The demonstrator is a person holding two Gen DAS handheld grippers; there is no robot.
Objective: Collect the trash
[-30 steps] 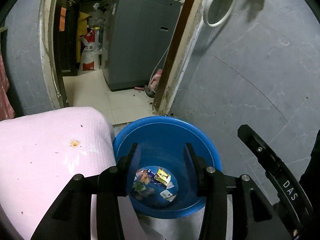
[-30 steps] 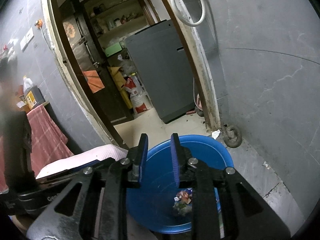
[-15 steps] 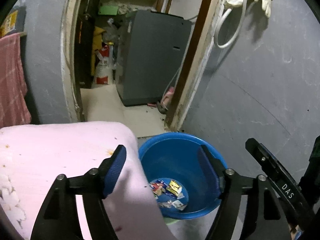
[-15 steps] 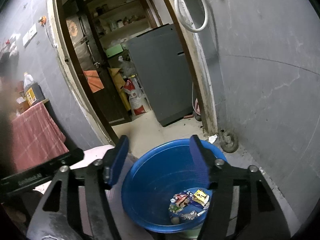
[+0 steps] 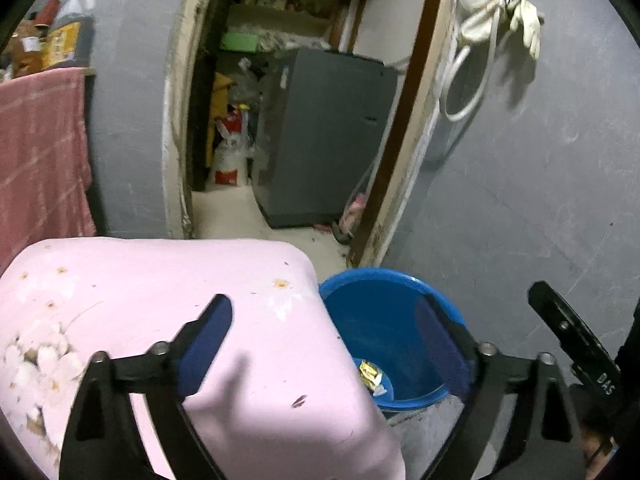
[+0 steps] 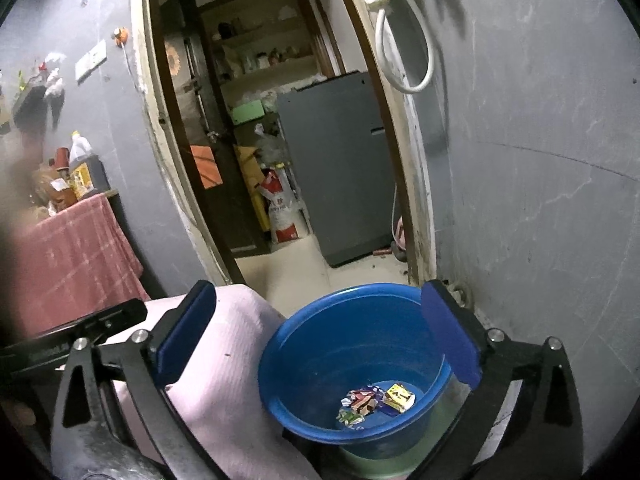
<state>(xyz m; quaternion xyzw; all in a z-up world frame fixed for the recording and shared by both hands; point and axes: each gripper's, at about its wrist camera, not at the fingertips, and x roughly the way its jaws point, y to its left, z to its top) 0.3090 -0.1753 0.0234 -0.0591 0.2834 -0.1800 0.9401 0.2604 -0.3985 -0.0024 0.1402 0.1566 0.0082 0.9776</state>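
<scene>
A blue bucket (image 6: 360, 344) stands on the floor beside a pink-covered table (image 6: 224, 364). Several crumpled wrappers (image 6: 376, 400) lie on its bottom, one yellow. In the left wrist view the bucket (image 5: 384, 328) sits low right of centre, partly hidden behind the pink table (image 5: 160, 304); a yellow wrapper (image 5: 370, 374) shows inside. My left gripper (image 5: 332, 344) is wide open and empty above the table corner and bucket. My right gripper (image 6: 316, 336) is wide open and empty above the bucket. White crumbs (image 5: 36, 360) lie at the table's left.
A grey wall (image 6: 540, 200) rises right of the bucket. A doorway (image 6: 280, 160) behind leads to a grey appliance (image 6: 340, 168) and a red-white sack (image 6: 282, 208). A red cloth (image 5: 40, 152) hangs at left, with bottles (image 5: 68, 28) above. A hose (image 5: 472, 80) hangs on the wall.
Both grippers have opened from nearly shut to wide open. Both have pulled back and up from the bucket, the left one swinging left over the pink table.
</scene>
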